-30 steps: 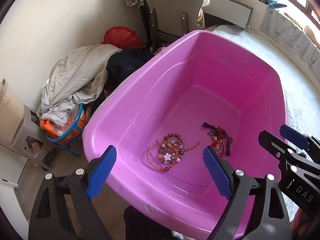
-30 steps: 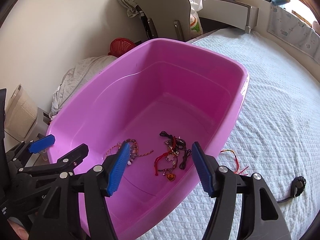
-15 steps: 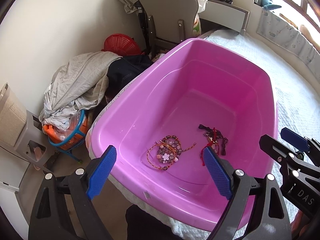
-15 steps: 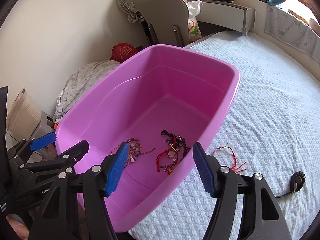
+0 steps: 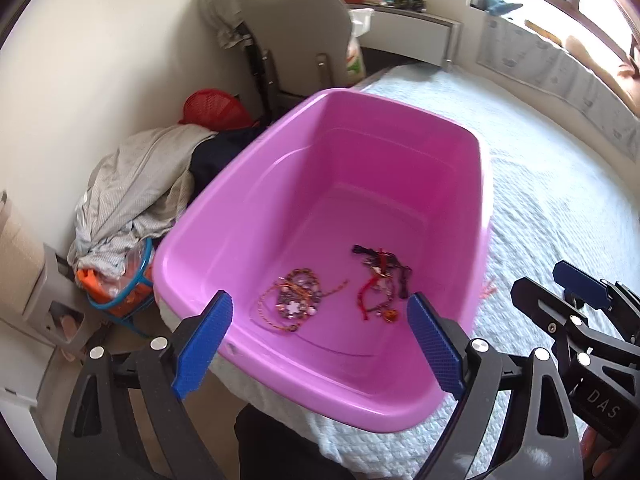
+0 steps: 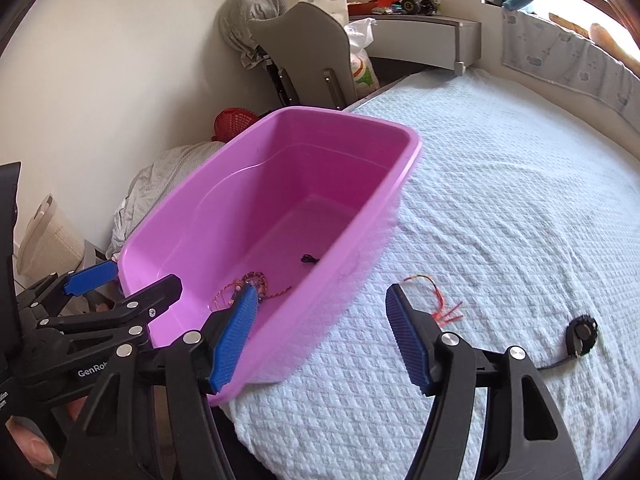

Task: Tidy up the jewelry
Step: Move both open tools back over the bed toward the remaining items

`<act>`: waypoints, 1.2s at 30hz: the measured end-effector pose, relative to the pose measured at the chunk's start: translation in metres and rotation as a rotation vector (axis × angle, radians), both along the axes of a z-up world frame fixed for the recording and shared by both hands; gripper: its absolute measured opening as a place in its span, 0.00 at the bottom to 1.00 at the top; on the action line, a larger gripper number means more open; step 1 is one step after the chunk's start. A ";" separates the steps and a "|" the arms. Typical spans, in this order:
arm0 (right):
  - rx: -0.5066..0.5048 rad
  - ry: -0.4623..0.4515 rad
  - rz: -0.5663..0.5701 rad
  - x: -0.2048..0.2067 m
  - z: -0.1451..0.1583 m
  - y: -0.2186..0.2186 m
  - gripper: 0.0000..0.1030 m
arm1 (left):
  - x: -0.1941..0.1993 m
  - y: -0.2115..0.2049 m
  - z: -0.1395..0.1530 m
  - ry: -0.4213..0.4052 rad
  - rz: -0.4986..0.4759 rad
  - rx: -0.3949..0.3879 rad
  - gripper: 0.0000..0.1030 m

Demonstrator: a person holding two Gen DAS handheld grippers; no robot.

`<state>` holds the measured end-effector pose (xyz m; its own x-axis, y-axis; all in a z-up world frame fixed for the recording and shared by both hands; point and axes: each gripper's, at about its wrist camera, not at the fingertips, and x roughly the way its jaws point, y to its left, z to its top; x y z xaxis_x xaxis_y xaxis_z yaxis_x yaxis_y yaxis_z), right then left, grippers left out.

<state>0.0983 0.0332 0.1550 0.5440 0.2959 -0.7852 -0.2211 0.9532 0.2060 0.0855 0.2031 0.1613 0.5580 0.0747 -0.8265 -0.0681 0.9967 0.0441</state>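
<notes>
The left tongs [image 5: 320,336] hang above the near end of the pink tub [image 5: 248,208], blue pads wide apart with nothing between them. The right tongs [image 6: 320,332] are also apart and empty, held over the near right edge of the tub where it meets the bed [image 6: 500,208]; one pad sits in front of the tub wall, the other above the white quilted cover.

On the tub floor lie two small heaps of jewelry, close together but not touching: a beaded bracelet bunch [image 5: 294,302] with a white flower charm and orange cord on the left, and a tangle of red and black cords [image 5: 380,280] with small charms on the right. Outside the tub, on the bed just beside its right wall, lies a red string bracelet [image 6: 434,296] with loose frayed ends. Farther right on the cover lies a black watch [image 6: 582,332].

Beyond the tub stand a grey chair [image 5: 296,36], a heap of clothes [image 5: 136,188] and a red basket [image 5: 214,108] by the wall
</notes>
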 end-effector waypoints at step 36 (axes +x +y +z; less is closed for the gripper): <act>-0.026 0.024 -0.472 -0.128 -0.134 -0.250 0.70 | -0.029 -0.194 -0.121 0.058 -0.265 -0.074 0.94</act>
